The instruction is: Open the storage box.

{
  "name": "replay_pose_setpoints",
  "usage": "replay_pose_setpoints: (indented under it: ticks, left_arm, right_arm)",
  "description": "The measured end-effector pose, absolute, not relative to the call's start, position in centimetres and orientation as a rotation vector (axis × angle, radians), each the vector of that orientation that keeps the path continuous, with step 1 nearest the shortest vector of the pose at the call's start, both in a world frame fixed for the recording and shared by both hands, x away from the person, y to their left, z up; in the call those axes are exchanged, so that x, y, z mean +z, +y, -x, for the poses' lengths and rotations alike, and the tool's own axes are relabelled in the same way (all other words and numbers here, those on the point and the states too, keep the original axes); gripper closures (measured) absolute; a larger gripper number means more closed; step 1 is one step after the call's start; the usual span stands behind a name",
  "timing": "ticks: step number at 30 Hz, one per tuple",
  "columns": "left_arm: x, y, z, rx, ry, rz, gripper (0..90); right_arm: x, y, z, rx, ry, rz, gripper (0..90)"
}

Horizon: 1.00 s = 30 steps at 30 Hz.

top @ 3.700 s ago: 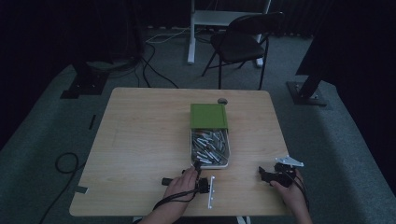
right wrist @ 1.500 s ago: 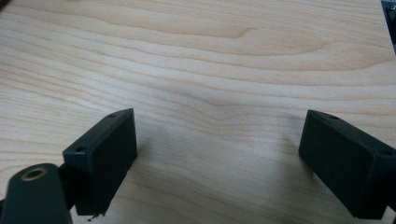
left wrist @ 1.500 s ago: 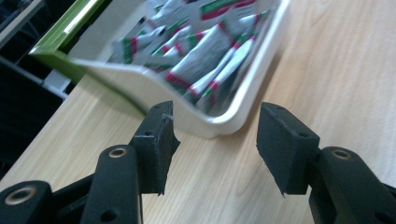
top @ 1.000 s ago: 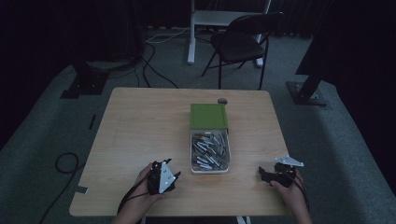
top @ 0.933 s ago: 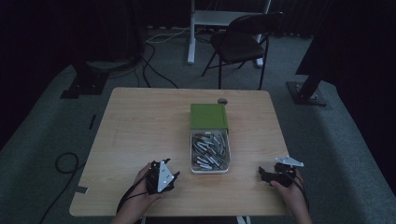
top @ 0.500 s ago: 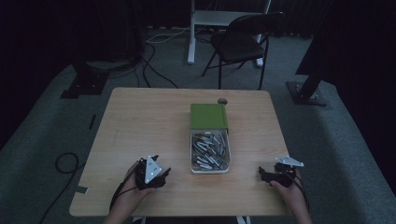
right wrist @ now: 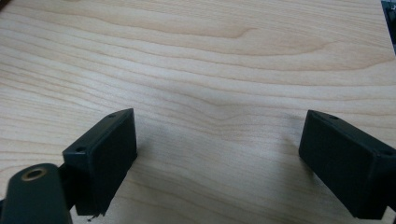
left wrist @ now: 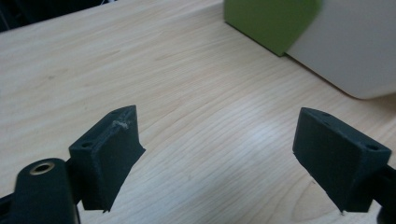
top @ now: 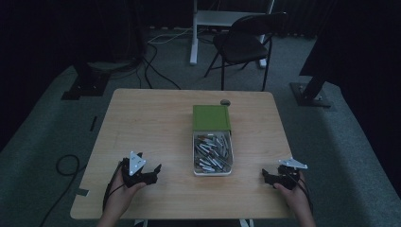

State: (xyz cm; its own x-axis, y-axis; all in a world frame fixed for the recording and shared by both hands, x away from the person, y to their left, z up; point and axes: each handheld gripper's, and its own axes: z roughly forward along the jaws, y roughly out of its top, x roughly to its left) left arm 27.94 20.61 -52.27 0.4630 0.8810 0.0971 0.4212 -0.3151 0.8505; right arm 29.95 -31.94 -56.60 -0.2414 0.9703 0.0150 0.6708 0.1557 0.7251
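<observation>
Both claws sit spread wide and empty on the counter [top: 156,118]: the left claw [top: 156,171] near its front edge, the right claw [top: 265,175] opposite. Between them, the white tray [top: 195,156] of small metal pieces (lid [top: 211,117] slid back) could skid or spill if a claw nudges its wall.

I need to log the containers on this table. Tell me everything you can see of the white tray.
The white tray is a shallow rectangular bin, plastic by its look, lying flat near the middle of the wooden table. It is open-topped and filled with a loose heap of small silvery metal pieces. Its far end meets a green box. Neither gripper touches it.
</observation>
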Motion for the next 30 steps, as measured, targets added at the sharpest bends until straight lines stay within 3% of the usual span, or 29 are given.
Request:
replay_pose_setpoints:
  ticks: [4, 12, 17, 30]
  left_arm:
    - [-52.9, 21.8, -28.3, 0.731, 1.167, -1.903, 9.4]
    - [-53.7, 24.5, -28.7, 0.759, 1.302, -1.886, 9.3]
    - [-54.1, 25.9, -28.8, 0.757, 1.352, -1.868, 3.0]
    - [-54.7, 27.9, -28.9, 0.721, 1.461, -1.921, 2.6]
  right_arm:
    - [-56.6, -31.9, -29.9, 0.864, 1.979, -1.557, 10.9]
    - [-56.6, -31.9, -30.0, 0.863, 1.978, -1.558, 10.9]
    - [-56.6, -31.9, -30.0, 0.863, 1.979, -1.557, 10.9]
    - [-56.6, -31.9, -30.0, 0.863, 1.979, -1.557, 10.9]
